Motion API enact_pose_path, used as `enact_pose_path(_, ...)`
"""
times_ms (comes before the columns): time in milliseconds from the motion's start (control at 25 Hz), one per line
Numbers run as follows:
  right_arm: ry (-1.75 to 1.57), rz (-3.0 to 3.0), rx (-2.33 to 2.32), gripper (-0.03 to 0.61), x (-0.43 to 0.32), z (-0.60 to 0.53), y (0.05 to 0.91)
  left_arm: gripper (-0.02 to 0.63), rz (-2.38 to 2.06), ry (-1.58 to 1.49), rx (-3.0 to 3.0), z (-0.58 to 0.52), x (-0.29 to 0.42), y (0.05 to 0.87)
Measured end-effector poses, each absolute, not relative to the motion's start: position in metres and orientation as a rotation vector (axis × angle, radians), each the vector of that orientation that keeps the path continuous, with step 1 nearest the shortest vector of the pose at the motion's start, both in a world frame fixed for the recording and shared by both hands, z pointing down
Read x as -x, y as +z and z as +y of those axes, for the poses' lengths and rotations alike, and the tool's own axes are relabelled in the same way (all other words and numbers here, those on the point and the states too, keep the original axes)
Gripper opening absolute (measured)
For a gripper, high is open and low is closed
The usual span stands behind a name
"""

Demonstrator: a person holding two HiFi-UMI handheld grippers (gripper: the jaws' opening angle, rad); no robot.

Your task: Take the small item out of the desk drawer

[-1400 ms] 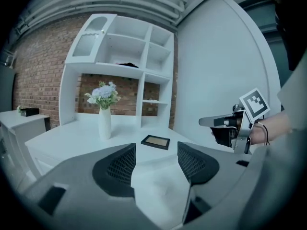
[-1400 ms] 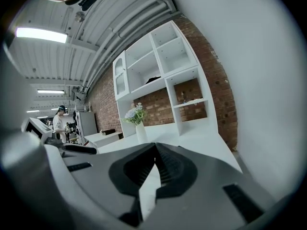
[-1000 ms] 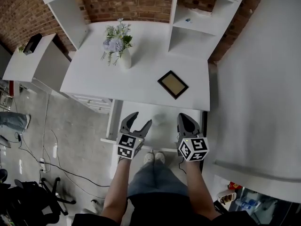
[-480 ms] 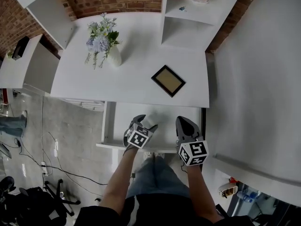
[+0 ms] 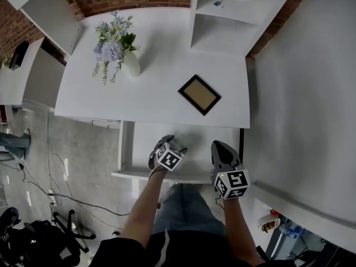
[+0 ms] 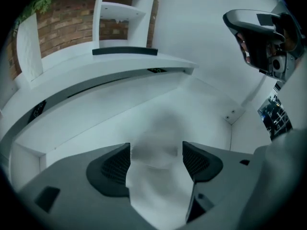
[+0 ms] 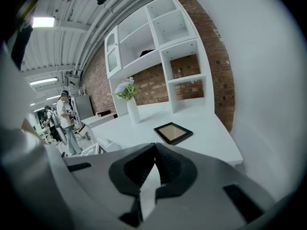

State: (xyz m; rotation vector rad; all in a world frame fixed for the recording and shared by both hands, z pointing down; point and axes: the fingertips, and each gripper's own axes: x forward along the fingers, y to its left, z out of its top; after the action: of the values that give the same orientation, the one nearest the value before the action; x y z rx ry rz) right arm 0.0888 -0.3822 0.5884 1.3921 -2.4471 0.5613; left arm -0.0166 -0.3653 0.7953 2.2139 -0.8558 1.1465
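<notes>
Drawer [image 5: 196, 140] stands open under the bench [image 5: 150, 88], so access looks done. Left hand-held gripper [image 5: 173, 147] is down inside it, jaws apart, with the small item [image 6: 158, 135], a pale blurred lump, between the pads on the drawer floor. It's likely not clamped yet. Right hand-held gripper [image 5: 218, 147] hovers over the drawer's right side, jaws pressed together on nothing. Remaining steps: close on the item and lift it clear of the drawer.

Bright even light, fisheye-warped edges
</notes>
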Motion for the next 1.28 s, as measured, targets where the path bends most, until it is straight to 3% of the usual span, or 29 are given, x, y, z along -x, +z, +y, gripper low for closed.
enact_pose_path(680,0.562,-2.428,-1.427,-0.002,-0.106,-0.382,0.589,0.29,-0.86,1.134,-2.281,-0.37,0.009,0.786)
enact_pose_path(1280,0.393,-2.596,-1.534,-0.003,-0.096,-0.402,0.509,0.289,-1.392,0.614,-2.582,-0.392,0.061,0.536)
